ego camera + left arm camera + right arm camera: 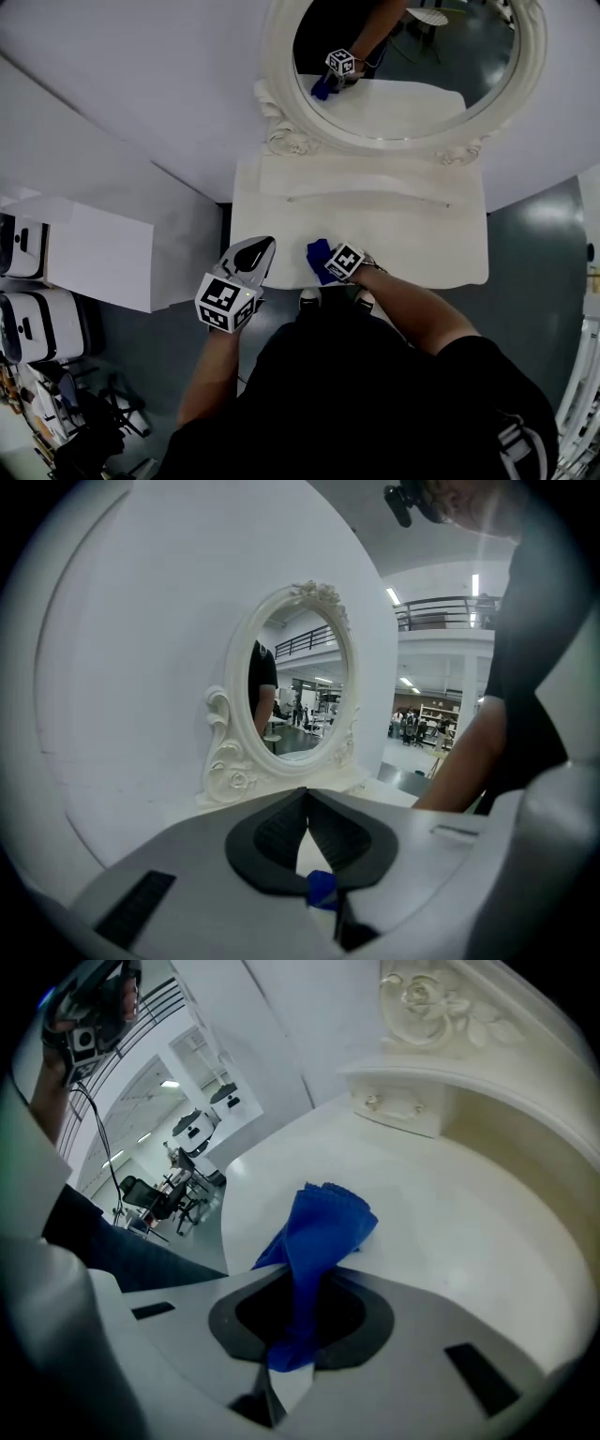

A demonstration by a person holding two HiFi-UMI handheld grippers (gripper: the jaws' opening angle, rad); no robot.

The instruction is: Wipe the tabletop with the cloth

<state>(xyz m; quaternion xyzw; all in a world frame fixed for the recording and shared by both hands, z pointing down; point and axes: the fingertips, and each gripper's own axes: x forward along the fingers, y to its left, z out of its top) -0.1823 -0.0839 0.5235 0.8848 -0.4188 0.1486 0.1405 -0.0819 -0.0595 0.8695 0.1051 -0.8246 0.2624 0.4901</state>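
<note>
A blue cloth lies bunched on the white tabletop near its front edge. My right gripper is shut on it. In the right gripper view the cloth runs from between the jaws of the right gripper down to the tabletop, where its far end rests. My left gripper hovers over the table's front left corner, apart from the cloth. In its own view the left gripper points at the mirror, its jaws shut with nothing between the tips.
An oval mirror in a carved white frame stands at the back on a low raised drawer unit. It reflects my right gripper and the cloth. White boxes stand left of the table. Shoes show under the front edge.
</note>
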